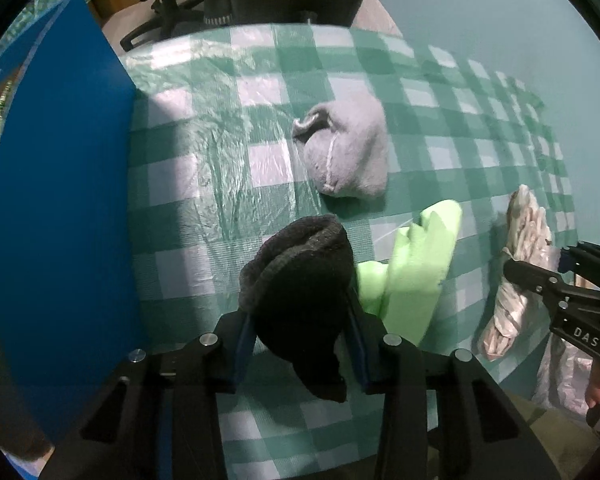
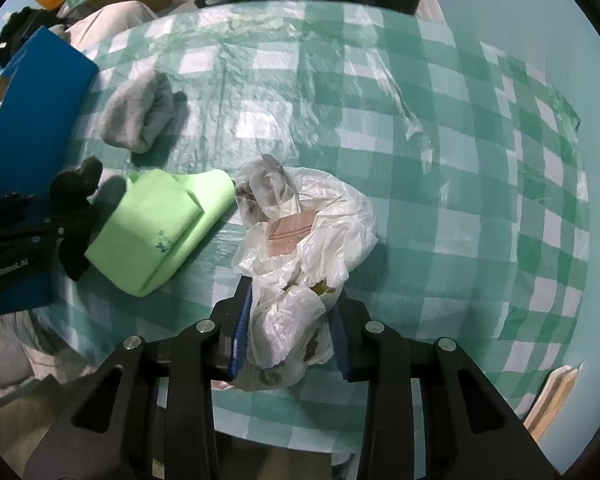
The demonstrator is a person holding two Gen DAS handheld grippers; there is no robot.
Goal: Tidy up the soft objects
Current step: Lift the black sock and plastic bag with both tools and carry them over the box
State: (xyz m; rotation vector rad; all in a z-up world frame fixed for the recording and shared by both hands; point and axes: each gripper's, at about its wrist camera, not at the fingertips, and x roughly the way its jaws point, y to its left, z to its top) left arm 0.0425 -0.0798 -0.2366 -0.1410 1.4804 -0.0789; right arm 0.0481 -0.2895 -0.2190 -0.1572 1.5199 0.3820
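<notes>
Black sock point(image 1: 300, 300) between clamped jaws

"DAS" on right gripper point(image 1: 540, 276); "GenRobot.AI" on left gripper point(image 2: 66, 216).

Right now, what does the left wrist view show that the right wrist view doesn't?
Only the left wrist view shows the left gripper fingers clamped on the black knit item. Only the right wrist view shows the right gripper squeezing the crumpled plastic bag, and the pinkish patch inside it. Both show the grey sock bundle, green cloth, blue box and checked tablecloth.
</notes>
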